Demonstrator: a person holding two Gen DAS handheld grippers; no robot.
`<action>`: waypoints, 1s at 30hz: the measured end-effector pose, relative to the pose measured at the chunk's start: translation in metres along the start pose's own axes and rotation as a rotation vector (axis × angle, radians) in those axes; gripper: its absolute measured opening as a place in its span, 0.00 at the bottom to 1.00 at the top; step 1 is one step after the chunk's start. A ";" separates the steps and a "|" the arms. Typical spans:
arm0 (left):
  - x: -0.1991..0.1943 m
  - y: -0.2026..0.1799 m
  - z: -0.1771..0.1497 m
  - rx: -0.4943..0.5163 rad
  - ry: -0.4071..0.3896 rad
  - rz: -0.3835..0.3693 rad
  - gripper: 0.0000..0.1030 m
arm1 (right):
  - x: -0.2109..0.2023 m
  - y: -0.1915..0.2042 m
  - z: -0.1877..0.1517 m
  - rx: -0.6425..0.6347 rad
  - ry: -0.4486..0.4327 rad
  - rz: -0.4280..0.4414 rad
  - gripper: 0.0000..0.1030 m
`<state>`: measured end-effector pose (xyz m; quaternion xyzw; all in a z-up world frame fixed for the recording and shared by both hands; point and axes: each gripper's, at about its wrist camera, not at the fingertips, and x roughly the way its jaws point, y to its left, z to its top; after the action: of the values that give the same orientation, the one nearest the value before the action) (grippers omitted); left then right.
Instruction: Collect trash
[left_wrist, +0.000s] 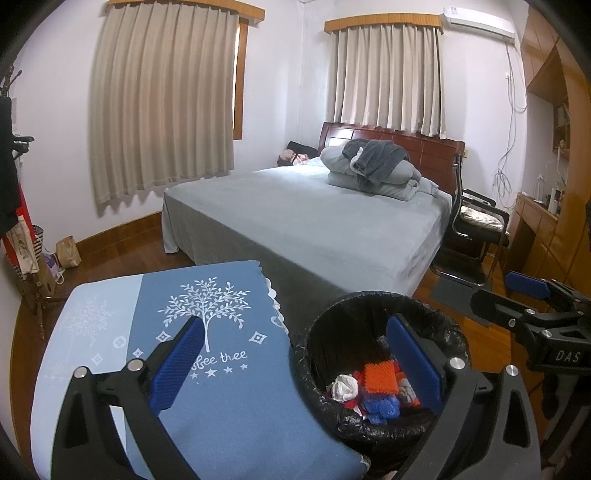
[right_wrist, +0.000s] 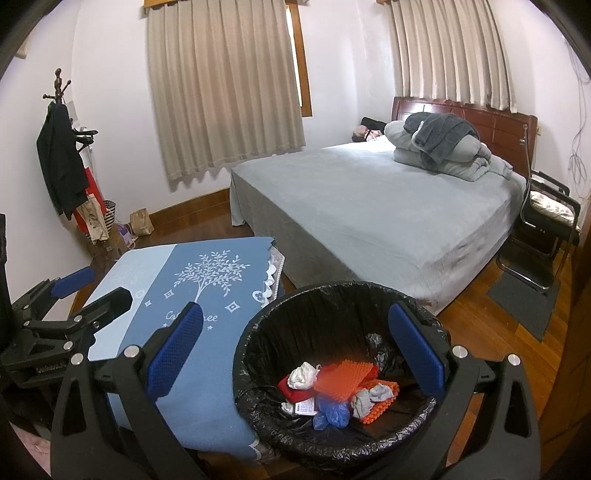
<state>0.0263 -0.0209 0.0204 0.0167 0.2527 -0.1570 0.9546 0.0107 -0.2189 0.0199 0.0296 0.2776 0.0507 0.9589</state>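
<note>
A round bin with a black liner (left_wrist: 325, 332) (right_wrist: 258, 332) stands beside a low table with a blue tree-print cloth (left_wrist: 221, 369) (right_wrist: 166, 288). Inside lie orange spiky pads (left_wrist: 380, 378) (right_wrist: 343, 380), crumpled white paper (left_wrist: 343, 386) (right_wrist: 303, 374), a blue wad (right_wrist: 332, 410) and red scraps. My left gripper (left_wrist: 295, 365) is open and empty, straddling the table edge and the bin rim. My right gripper (right_wrist: 295, 354) is open and empty above the bin. Each gripper shows in the other's view, the right one (left_wrist: 524, 291) and the left one (right_wrist: 92, 288).
A bed with a grey cover (left_wrist: 314, 218) (right_wrist: 388, 206) stands behind, folded bedding at its head. A black chair (left_wrist: 476, 225) (right_wrist: 546, 218) and a dark mat are to the right. A coat stand (right_wrist: 59, 158) and bags stand at the left wall.
</note>
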 end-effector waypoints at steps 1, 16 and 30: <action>0.000 0.000 0.000 0.000 0.000 0.001 0.94 | 0.001 0.000 0.000 0.001 0.000 0.000 0.95; 0.002 0.000 -0.008 0.002 0.007 0.000 0.94 | 0.001 0.001 0.000 0.004 0.002 0.000 0.95; 0.003 -0.001 -0.005 0.001 0.008 0.000 0.94 | 0.000 0.003 -0.001 0.005 0.006 0.001 0.95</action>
<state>0.0256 -0.0218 0.0144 0.0179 0.2563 -0.1572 0.9536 0.0102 -0.2154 0.0191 0.0322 0.2805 0.0505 0.9580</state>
